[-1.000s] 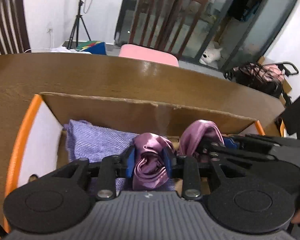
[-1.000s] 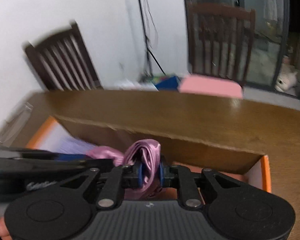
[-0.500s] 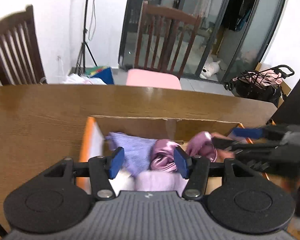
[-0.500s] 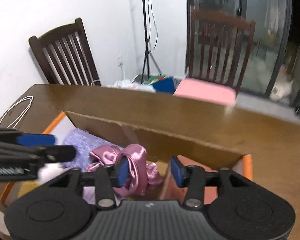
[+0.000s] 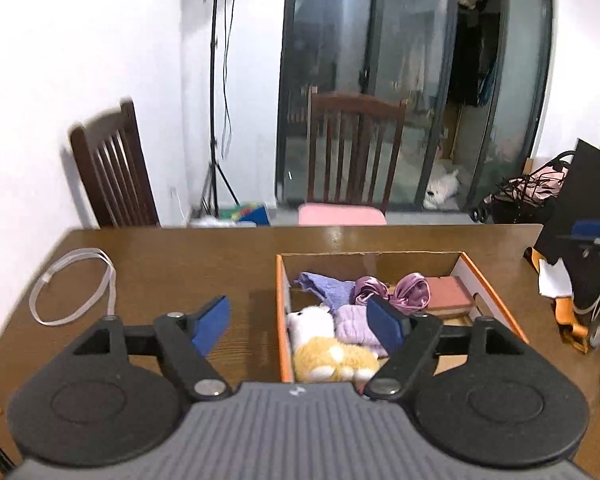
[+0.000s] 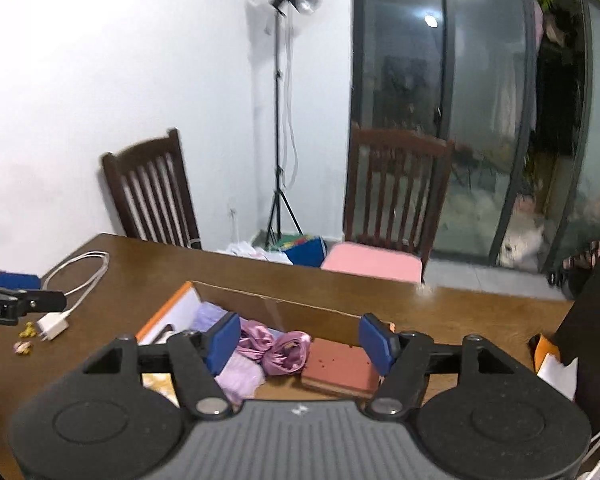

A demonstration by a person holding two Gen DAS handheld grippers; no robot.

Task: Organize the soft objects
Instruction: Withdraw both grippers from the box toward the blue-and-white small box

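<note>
An orange-edged cardboard box (image 5: 282, 312) sits on the wooden table. In it lie a purple satin cloth (image 5: 412, 286), a lavender knit cloth (image 5: 324, 286), a folded lilac cloth (image 5: 354, 322), a plush toy dog (image 5: 332, 354) and a brick-red sponge (image 5: 448, 298). My left gripper (image 5: 300, 326) is open and empty, raised above the box's near left side. My right gripper (image 6: 302, 342) is open and empty, held above the box (image 6: 160, 320); the satin cloth (image 6: 286, 354) and the sponge (image 6: 342, 370) show between its fingers.
A white cable loop (image 5: 74, 286) lies on the table to the left; its charger plug (image 6: 52, 326) and small crumbs (image 6: 28, 330) show in the right wrist view. Two wooden chairs (image 5: 354, 160) stand behind the table. Dark bags (image 5: 580, 280) stand at the right edge.
Both grippers let go of the satin cloth, opened wide and pulled up and back from the box. The satin cloth now lies in the box.
</note>
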